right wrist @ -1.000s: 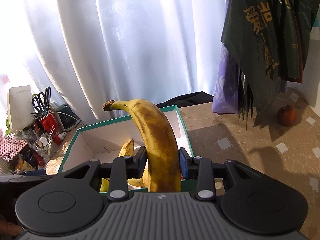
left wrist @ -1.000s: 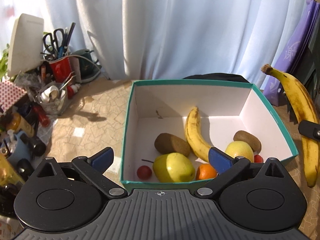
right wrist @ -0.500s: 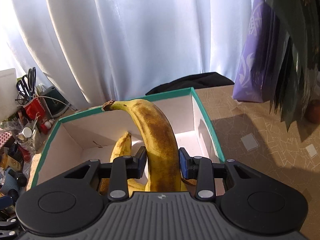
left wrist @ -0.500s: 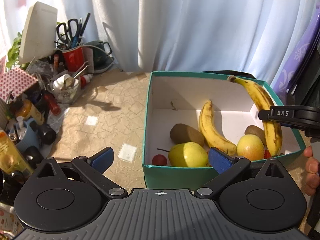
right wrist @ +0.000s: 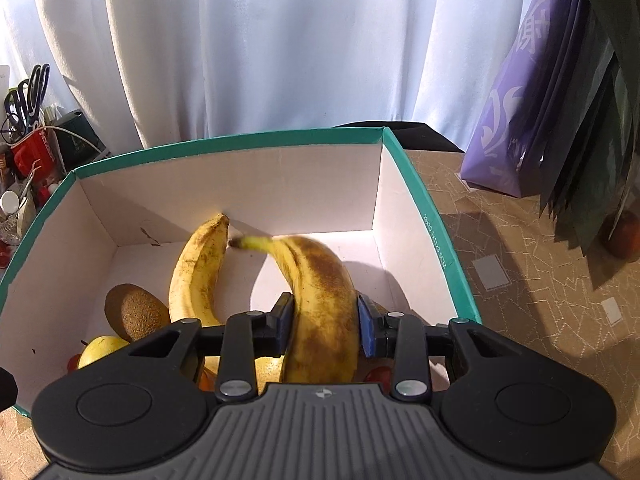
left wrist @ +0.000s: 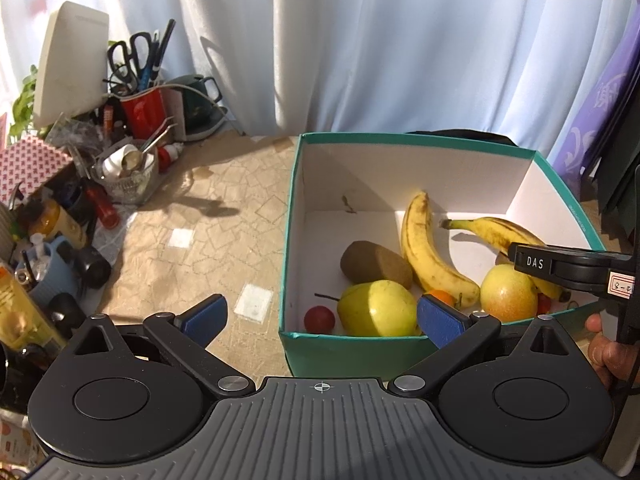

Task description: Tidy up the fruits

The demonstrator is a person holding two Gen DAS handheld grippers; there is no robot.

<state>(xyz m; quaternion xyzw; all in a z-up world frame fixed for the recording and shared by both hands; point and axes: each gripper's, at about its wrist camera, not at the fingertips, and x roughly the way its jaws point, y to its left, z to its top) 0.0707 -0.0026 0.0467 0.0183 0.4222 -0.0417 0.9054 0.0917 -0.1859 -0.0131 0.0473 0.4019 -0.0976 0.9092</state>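
Observation:
A teal box (left wrist: 416, 139) with a white inside holds a banana (left wrist: 428, 256), a kiwi (left wrist: 374, 264), a yellow-green apple (left wrist: 378, 308), another apple (left wrist: 508, 292), a small orange (left wrist: 440, 296) and a red cherry (left wrist: 319, 318). My right gripper (right wrist: 324, 320) is shut on a spotted banana (right wrist: 320, 300), low inside the box beside the first banana (right wrist: 198, 272). The held banana also shows in the left wrist view (left wrist: 496, 232). My left gripper (left wrist: 320, 316) is open and empty, in front of the box's near left corner.
Clutter stands at the table's left: a red cup with scissors (left wrist: 142, 108), a glass dish of utensils (left wrist: 124, 172), bottles (left wrist: 100, 204). A purple bag (right wrist: 516, 112) and dark hanging cloth (right wrist: 592, 120) are right of the box, with a red fruit (right wrist: 624, 236) on the table.
My right gripper has carried the banana forward and down into the box, tilting it towards lying flat. My left gripper has drifted left and back from the box.

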